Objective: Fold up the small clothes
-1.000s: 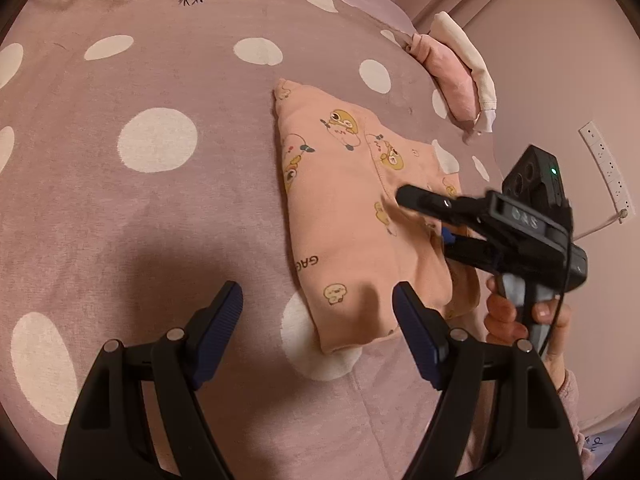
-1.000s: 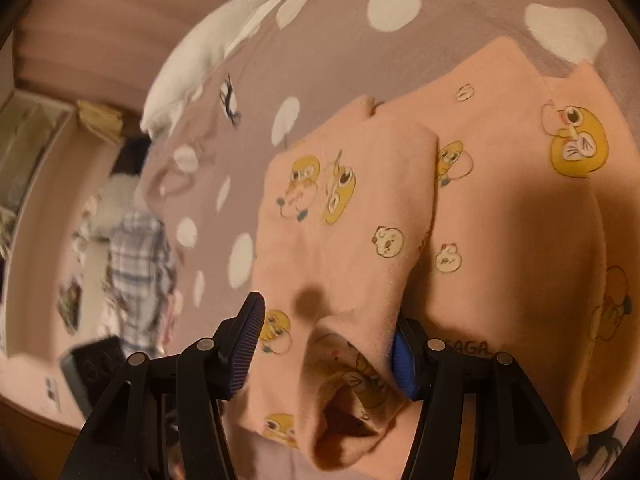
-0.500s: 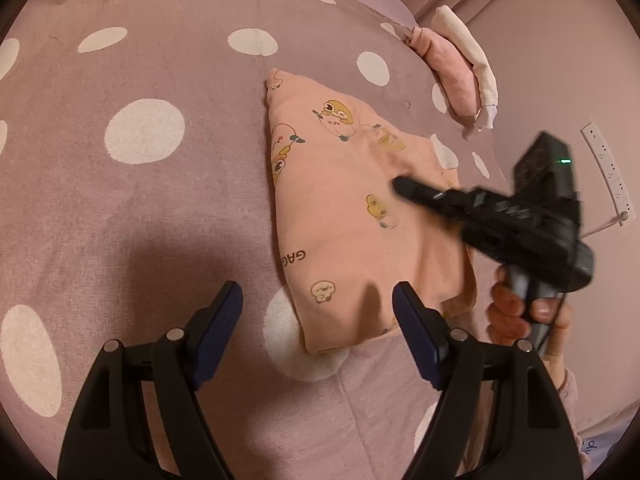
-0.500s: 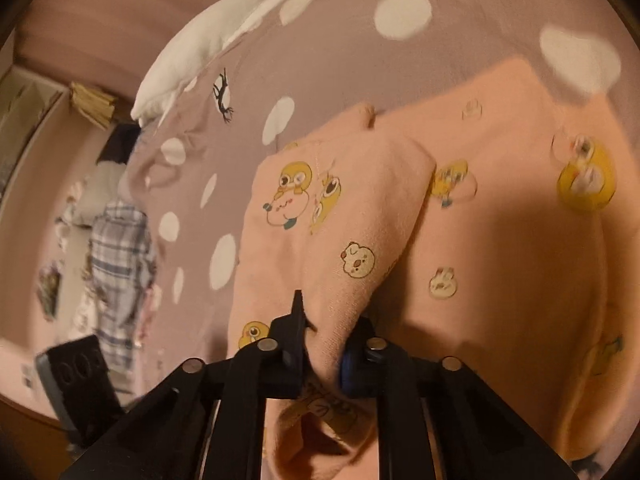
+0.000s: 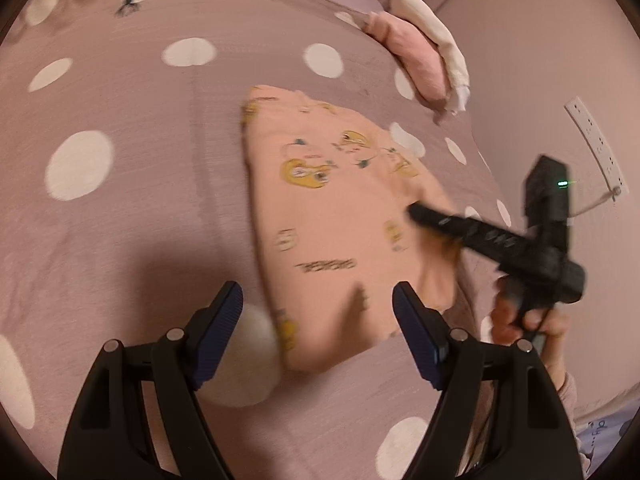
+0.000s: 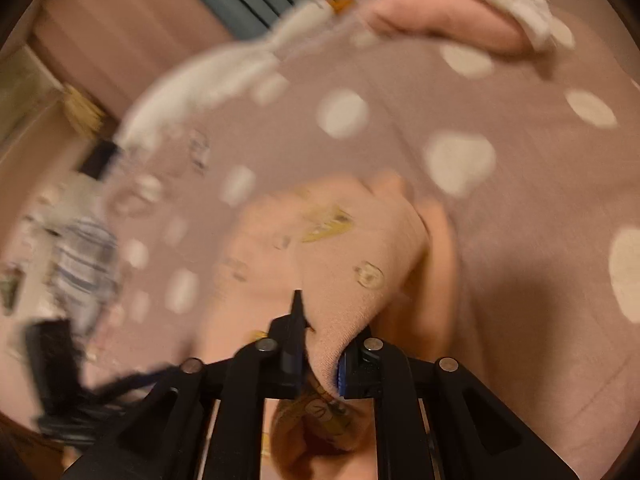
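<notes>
A small peach garment with yellow cartoon prints (image 5: 328, 216) lies on the mauve polka-dot bedspread (image 5: 120, 208), partly folded. My left gripper (image 5: 318, 326) is open and empty, hovering just in front of the garment's near edge. My right gripper (image 6: 320, 354) is shut on a fold of the peach garment (image 6: 352, 272) and lifts it off the bed. In the left wrist view the right gripper (image 5: 424, 216) reaches over the garment's right side, held by a hand. Both views are motion-blurred.
A pink and white folded pile (image 5: 420, 64) lies at the bed's far right edge. A wall with a power strip (image 5: 596, 148) stands on the right. White bedding (image 6: 224, 80) and a striped cloth (image 6: 84, 256) show at the far left in the right wrist view.
My right gripper closed on a fold of the peach garment and pulled it up and across. The garment shifted and swung on the bed. My left gripper stayed open.
</notes>
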`<action>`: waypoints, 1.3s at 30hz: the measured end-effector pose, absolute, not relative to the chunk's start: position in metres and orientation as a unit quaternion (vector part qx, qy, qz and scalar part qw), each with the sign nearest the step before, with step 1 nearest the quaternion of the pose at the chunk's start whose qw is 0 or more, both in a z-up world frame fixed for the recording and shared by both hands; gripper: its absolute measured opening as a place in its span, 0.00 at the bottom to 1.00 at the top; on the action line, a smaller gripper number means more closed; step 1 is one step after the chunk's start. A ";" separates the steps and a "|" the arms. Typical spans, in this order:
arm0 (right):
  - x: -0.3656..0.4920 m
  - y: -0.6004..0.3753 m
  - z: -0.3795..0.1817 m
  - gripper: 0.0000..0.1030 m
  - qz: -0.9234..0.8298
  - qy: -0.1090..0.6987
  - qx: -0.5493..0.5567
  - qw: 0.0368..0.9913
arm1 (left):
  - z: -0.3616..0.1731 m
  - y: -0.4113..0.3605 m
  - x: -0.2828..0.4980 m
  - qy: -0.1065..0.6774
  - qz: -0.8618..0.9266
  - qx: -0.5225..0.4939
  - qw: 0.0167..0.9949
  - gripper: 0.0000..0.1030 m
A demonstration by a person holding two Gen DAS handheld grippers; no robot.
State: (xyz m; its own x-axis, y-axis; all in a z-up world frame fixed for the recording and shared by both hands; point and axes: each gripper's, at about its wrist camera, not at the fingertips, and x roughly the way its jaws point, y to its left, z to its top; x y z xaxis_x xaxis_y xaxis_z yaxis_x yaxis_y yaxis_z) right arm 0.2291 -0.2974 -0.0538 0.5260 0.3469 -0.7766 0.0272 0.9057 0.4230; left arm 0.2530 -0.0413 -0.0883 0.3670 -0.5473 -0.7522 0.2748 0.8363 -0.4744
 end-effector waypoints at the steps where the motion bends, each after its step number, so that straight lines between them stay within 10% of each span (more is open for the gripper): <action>1: 0.230 -0.299 -0.061 0.13 0.094 0.487 0.204 0.844 | -0.087 -0.048 0.253 0.499 -0.254 -0.129 0.819 0.75; 11: 0.228 -0.298 -0.023 0.27 0.061 0.379 0.178 0.906 | -0.109 -0.079 0.254 0.502 -0.243 -0.046 0.829 0.70; 39: 0.172 -0.276 -0.067 0.27 0.060 0.459 0.050 0.885 | -0.117 -0.078 0.240 0.500 -0.204 0.007 0.842 0.68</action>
